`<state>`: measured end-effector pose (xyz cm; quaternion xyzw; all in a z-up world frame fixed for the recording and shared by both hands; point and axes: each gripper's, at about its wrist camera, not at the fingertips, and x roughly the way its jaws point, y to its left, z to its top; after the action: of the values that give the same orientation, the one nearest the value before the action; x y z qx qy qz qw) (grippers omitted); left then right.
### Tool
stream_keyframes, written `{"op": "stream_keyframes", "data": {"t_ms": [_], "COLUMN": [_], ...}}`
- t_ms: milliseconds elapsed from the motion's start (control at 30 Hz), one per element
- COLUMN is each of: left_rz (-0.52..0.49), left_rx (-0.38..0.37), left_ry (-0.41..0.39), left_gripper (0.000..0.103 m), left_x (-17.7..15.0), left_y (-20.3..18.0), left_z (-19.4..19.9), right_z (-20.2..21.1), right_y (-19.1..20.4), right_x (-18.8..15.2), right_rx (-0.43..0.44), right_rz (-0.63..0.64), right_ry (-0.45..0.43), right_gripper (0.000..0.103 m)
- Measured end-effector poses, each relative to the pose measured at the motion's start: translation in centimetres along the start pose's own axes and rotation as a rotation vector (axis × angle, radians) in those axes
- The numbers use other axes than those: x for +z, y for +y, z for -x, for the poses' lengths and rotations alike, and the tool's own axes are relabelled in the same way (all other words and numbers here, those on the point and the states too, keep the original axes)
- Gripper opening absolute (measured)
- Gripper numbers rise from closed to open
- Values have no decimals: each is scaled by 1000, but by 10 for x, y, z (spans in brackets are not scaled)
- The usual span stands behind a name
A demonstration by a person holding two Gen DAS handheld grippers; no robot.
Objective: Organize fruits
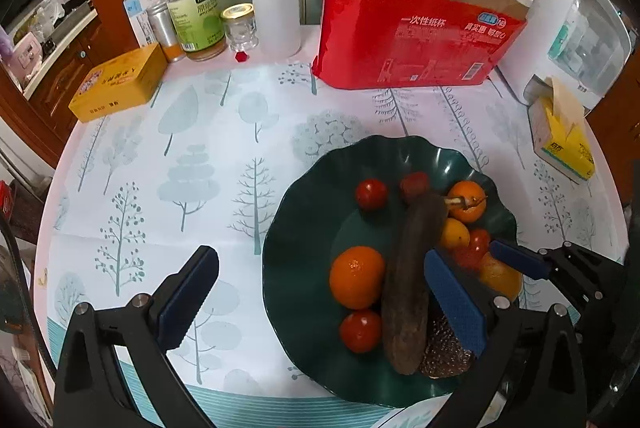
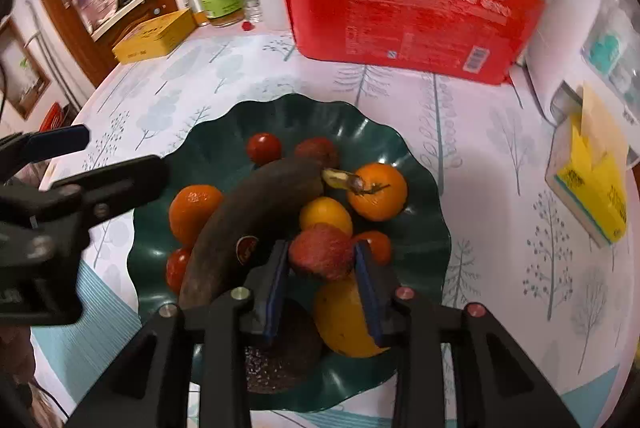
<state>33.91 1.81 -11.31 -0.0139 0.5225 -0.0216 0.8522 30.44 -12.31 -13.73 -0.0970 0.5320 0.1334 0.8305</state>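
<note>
A dark green wavy plate holds a blackened banana, oranges, cherry tomatoes, a dark avocado and yellow fruit. My right gripper is shut on a red lychee just above the plate's fruit; it shows in the left wrist view. My left gripper is open and empty, straddling the plate's left side, one finger over the banana.
A red pack of paper cups stands behind the plate. Bottles and a jar and a yellow box are at back left. A tissue box and a white appliance are at right.
</note>
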Motion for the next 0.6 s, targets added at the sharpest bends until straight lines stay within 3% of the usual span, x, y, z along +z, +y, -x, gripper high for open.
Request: {"op": "stream_keyframes", "data": {"t_ms": [133,600], "left_rz": [14,20], "left_rx": [-8,-2], "left_ry": [14,-30], "left_gripper": [102,102], "left_x": [-2,-13], "left_y": [1,2], "left_z": [-2,36], "right_z": [3,25], "right_y": [5,12], "right_x": [-2,-11], "right_rx": [18,-3], "right_rz": [24,21], "right_ry": [-22,-47], "right_gripper": [53,53]}}
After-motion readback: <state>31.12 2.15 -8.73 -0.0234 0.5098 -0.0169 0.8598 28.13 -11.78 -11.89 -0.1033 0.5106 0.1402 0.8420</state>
